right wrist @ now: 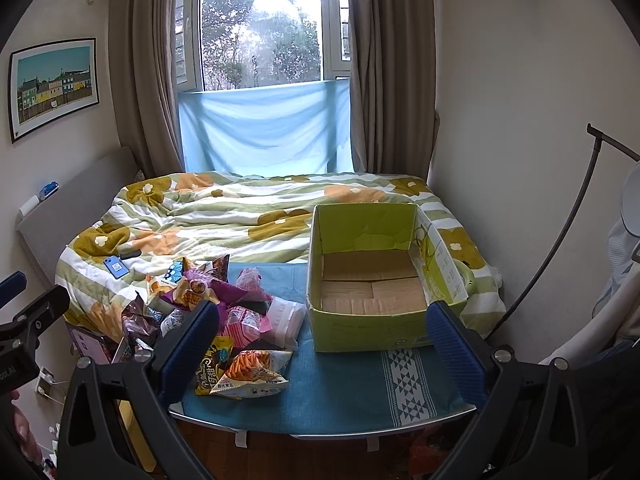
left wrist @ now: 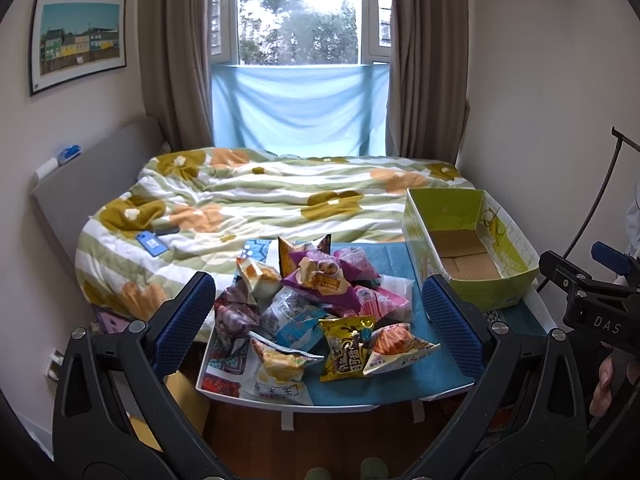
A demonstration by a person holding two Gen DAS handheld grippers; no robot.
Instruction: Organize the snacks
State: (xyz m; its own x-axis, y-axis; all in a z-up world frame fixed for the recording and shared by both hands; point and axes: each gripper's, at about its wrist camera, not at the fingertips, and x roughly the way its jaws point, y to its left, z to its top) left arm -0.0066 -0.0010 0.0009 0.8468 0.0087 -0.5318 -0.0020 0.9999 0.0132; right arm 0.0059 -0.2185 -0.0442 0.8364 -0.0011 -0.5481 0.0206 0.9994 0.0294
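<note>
A heap of snack packets [left wrist: 316, 304] lies on the left half of a small table with a teal cloth [left wrist: 424, 364]; it also shows in the right wrist view [right wrist: 224, 312]. An empty green cardboard box [left wrist: 468, 248] stands open at the table's right; it also shows in the right wrist view [right wrist: 372, 276]. My left gripper [left wrist: 320, 320] is open and empty, held before the heap. My right gripper [right wrist: 320, 344] is open and empty, held before the cloth [right wrist: 340, 380] between heap and box. A yellow packet [left wrist: 348, 346] and an orange-and-white packet [left wrist: 396, 346] lie nearest.
A bed with a flowered quilt [left wrist: 280, 196] lies behind the table, a blue phone [left wrist: 154, 245] on it. A grey headboard [left wrist: 88, 184] is at the left, a wall at the right. Wooden floor [left wrist: 320, 436] shows below the table's front edge.
</note>
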